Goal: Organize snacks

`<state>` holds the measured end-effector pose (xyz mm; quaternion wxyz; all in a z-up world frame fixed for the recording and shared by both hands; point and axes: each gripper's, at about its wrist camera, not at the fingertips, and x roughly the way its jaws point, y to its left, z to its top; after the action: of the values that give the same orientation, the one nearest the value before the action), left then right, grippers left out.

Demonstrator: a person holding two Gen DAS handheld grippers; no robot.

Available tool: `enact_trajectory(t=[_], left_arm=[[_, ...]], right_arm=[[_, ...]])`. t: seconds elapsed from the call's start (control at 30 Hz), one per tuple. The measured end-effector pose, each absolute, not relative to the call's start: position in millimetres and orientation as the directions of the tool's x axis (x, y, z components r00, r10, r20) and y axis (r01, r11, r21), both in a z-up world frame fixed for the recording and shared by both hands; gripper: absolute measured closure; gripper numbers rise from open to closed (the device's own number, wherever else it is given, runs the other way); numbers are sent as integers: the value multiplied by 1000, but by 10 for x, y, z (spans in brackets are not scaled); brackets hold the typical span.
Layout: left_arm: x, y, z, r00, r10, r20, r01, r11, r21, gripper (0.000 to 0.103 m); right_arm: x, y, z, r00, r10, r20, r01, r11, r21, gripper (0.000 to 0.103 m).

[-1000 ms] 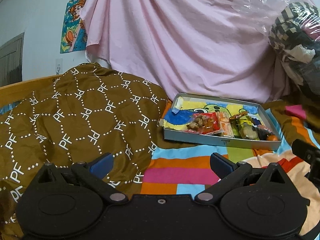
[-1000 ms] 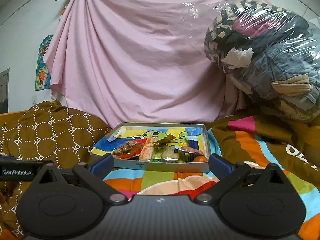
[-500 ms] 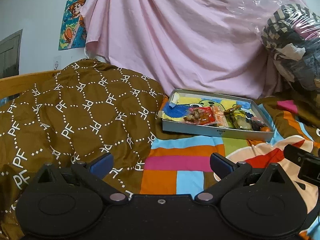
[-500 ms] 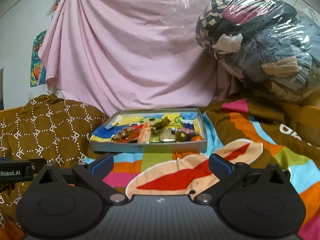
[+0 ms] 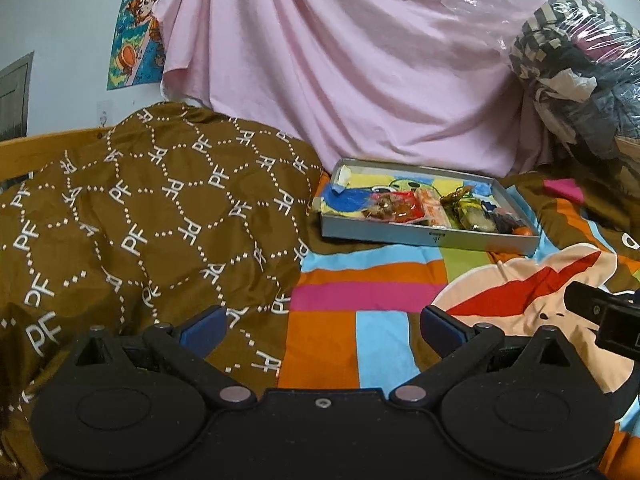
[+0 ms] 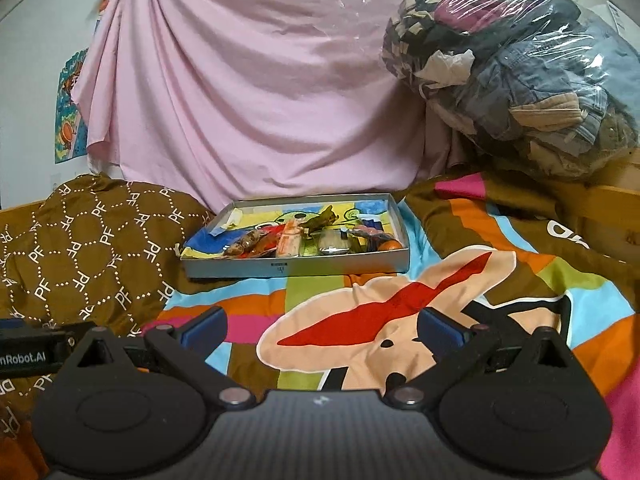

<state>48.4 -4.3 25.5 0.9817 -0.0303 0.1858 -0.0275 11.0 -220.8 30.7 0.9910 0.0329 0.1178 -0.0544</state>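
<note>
Grey shallow tray (image 6: 296, 268) sits on the colourful bedspread (image 6: 360, 320), beside the brown patterned quilt (image 5: 140, 220) | snack packets (image 6: 288, 240) heaped inside it | left gripper (image 5: 324, 326) spread wide, empty, well short of tray | right gripper (image 6: 322, 326) likewise released, holding nothing | pink sheet (image 6: 248, 92) behind.

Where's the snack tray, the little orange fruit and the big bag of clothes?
snack tray (image 6: 240, 269): right wrist view, front wall.
orange fruit (image 6: 390, 245): right wrist view, its top.
bag of clothes (image 6: 520, 64): right wrist view, middle.
</note>
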Motion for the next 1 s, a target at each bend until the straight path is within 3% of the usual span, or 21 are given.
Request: enact_trajectory(t=[1.0], left_arm=[[514, 77, 204, 917, 26, -397, -44, 998, -34, 1]], right_arm=[[189, -2042, 197, 958, -26, -286, 36, 999, 28, 0]])
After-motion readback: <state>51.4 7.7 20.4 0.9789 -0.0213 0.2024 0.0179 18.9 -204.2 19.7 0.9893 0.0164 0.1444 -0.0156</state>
